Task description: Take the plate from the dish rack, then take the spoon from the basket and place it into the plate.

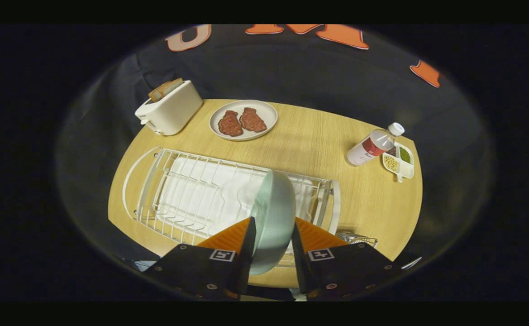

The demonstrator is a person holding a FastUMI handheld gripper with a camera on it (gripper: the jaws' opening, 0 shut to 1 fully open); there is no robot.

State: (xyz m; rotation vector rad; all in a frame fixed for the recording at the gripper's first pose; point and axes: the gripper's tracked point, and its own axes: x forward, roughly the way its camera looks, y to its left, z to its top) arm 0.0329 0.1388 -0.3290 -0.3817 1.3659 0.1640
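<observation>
The gripper [271, 235] has its jaws clamped on the pale green round plate [275, 213]. The plate stands on its edge between the two fingers [248, 246], and both press on its sides. It hangs just above the right end of the white wire dish rack [192, 194], which sits on a white drip tray on the round light wooden worktop [309, 145].

Just past the right finger, near the close edge of the worktop, a bit of a shiny wire basket [357, 237] peeks out (the spoon inside is too hidden to make out).

Far beyond the rack sits a white toaster [171, 108] with a slice of bread poking up from it. Beside the toaster is a flat white round plate [243, 120] with two brown-red pieces of meat on it. Well off to the right lies a clear bottle [373, 145] with a white cap and a red label, tipped on its side. Just beside it is a small white dish [399, 160] split into parts, with little green and yellow bits in them.
</observation>
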